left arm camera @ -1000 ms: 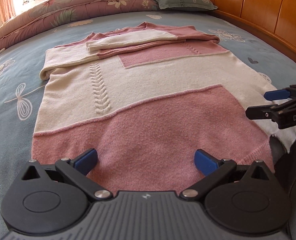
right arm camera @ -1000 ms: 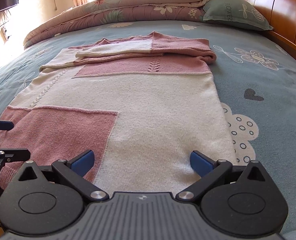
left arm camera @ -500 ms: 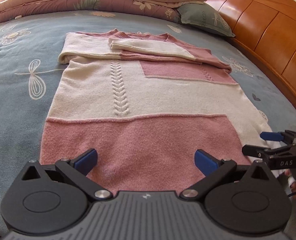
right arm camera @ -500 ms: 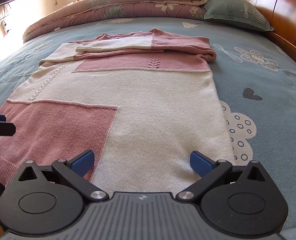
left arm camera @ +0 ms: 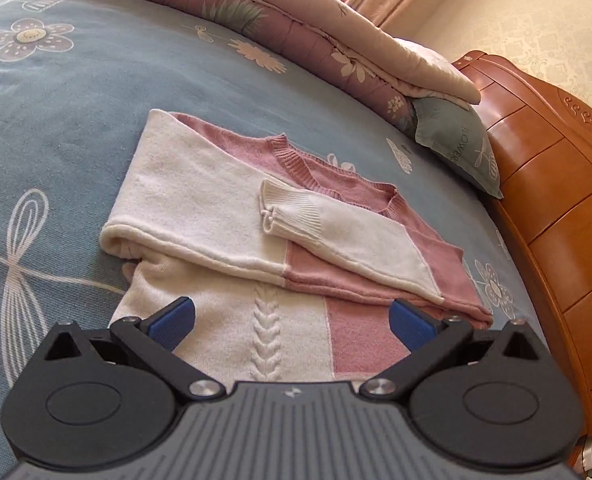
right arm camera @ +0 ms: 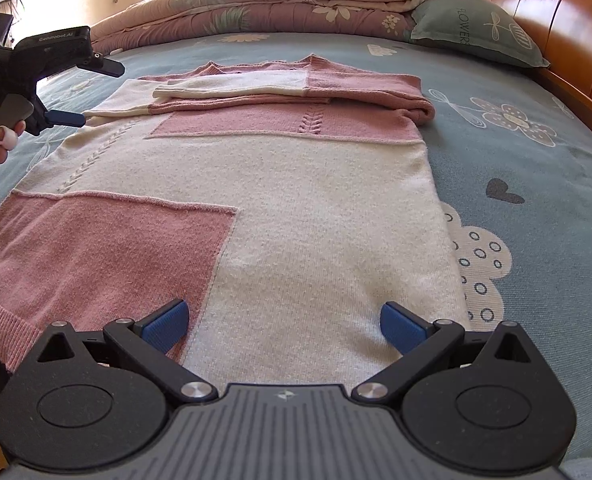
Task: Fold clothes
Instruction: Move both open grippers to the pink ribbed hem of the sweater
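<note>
Right wrist view: sweater (right arm camera: 296, 208) runs near-to-far; right gripper (right arm camera: 283, 326) gapes empty over its near hem, left gripper (right arm camera: 75, 92), also wide and empty, at the far-left sleeves.

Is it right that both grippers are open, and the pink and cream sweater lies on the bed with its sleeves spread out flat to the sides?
Not quite. The sleeves are folded across the chest of the sweater, as the left wrist view shows. Both grippers, left and right, are open.

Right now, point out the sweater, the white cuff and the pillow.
sweater (right arm camera: 316, 216): right wrist view, white middle panel of the body.
cuff (left arm camera: 291, 208): left wrist view, ribbed end of the folded sleeve.
pillow (right arm camera: 476, 28): right wrist view, printed face.
</note>
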`<state>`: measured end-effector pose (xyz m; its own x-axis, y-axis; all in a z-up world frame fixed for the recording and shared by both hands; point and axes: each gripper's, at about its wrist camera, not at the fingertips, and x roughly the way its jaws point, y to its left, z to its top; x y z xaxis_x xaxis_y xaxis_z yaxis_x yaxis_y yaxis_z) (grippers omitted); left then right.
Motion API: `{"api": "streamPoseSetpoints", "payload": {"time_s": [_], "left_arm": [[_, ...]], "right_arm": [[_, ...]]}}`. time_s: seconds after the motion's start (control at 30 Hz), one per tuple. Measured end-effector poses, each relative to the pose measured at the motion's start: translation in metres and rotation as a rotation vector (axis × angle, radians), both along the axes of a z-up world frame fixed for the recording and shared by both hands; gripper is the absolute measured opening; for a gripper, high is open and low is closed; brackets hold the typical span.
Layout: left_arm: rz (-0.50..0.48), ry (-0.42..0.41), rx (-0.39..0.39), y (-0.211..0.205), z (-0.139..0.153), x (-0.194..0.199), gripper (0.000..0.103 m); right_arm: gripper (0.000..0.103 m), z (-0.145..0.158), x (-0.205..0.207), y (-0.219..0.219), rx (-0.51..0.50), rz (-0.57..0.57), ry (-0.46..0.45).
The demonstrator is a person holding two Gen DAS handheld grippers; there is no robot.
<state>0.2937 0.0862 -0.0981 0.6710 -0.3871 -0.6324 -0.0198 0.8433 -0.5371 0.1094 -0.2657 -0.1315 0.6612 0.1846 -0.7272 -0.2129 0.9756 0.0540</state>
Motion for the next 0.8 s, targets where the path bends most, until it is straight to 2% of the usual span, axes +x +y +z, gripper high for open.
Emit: {"api": "streamPoseSetpoints", "payload": {"time_s": [0.07, 0.13, 0.37, 0.47, 0.53, 0.63, 0.73, 0.8], "left_arm": [[0.025, 0.002, -0.006, 0.007, -0.013, 0.007, 0.102], [0.033, -0.048, -0.003, 0.013, -0.016, 0.005, 0.102], [0.056, -0.056, 0.010, 0.009, 0.001, 0.004, 0.102], [0.023, -0.033, -0.006, 0.007, 0.000, 0.004, 0.102], [0.021, 0.008, 0.031, 0.006, -0.007, 0.003, 0.102], [0.081, -0.018, 0.071, 0.010, -0.008, -0.003, 0.096], [0.133, -0.027, 0.112, 0.005, 0.005, -0.008, 0.096], [0.080, -0.034, 0.114, 0.000, 0.010, -0.010, 0.096]], "right_arm": [[0.103, 0.000, 0.000, -0.001, 0.005, 0.001, 0.001], [0.103, 0.000, 0.000, -0.002, 0.012, 0.001, 0.001], [0.103, 0.001, 0.000, -0.002, 0.012, 0.002, 0.002], [0.103, 0.001, 0.000, -0.002, 0.010, 0.002, 0.004], [0.103, 0.001, 0.000, -0.002, 0.011, 0.002, 0.004], [0.103, 0.001, 0.000, -0.002, 0.014, 0.001, 0.004], [0.103, 0.000, 0.000, -0.002, 0.012, 0.001, 0.004], [0.103, 0.000, 0.000, -0.002, 0.009, 0.002, 0.004]]}}
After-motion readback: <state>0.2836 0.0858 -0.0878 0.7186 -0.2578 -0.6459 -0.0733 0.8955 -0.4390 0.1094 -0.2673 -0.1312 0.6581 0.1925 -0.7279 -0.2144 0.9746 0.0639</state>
